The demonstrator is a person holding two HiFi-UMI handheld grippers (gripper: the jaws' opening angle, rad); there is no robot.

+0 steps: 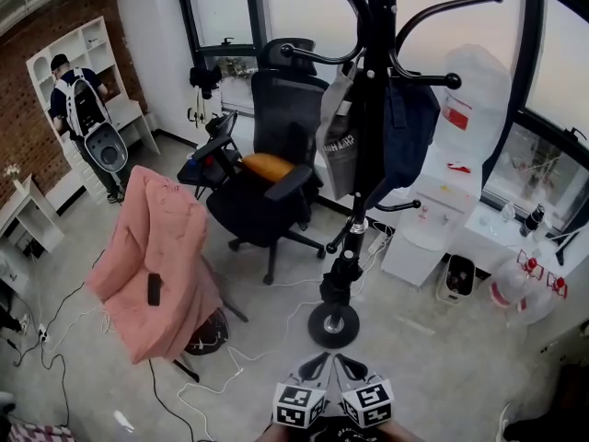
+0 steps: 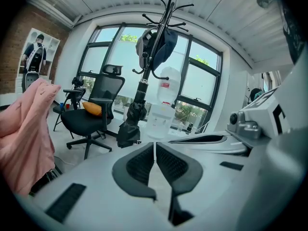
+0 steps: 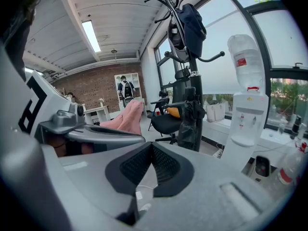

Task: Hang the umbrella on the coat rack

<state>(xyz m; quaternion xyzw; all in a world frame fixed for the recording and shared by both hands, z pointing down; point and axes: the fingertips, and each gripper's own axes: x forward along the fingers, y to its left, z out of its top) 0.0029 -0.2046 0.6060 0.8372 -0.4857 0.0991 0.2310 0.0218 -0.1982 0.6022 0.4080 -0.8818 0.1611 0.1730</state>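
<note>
The black coat rack [image 1: 373,109] stands straight ahead on its round base [image 1: 333,324]. A folded black umbrella [image 2: 130,125] hangs low against the pole; it also shows in the right gripper view as the umbrella [image 3: 192,121] and in the head view as a dark bundle [image 1: 341,274] above the base. My left gripper [image 1: 316,361] and right gripper [image 1: 345,362] sit side by side at the bottom edge, short of the base. The left gripper [image 2: 155,146] is shut and empty. The right gripper [image 3: 152,148] is shut with nothing between its pads.
A grey tote [image 1: 339,145] and a dark blue garment [image 1: 409,136] hang higher on the rack. A black office chair [image 1: 267,201] with an orange cushion stands to the left, a pink coat [image 1: 161,265] over a chair nearer. A water dispenser [image 1: 451,182] is right. Cables cross the floor. A person [image 1: 83,118] stands far left.
</note>
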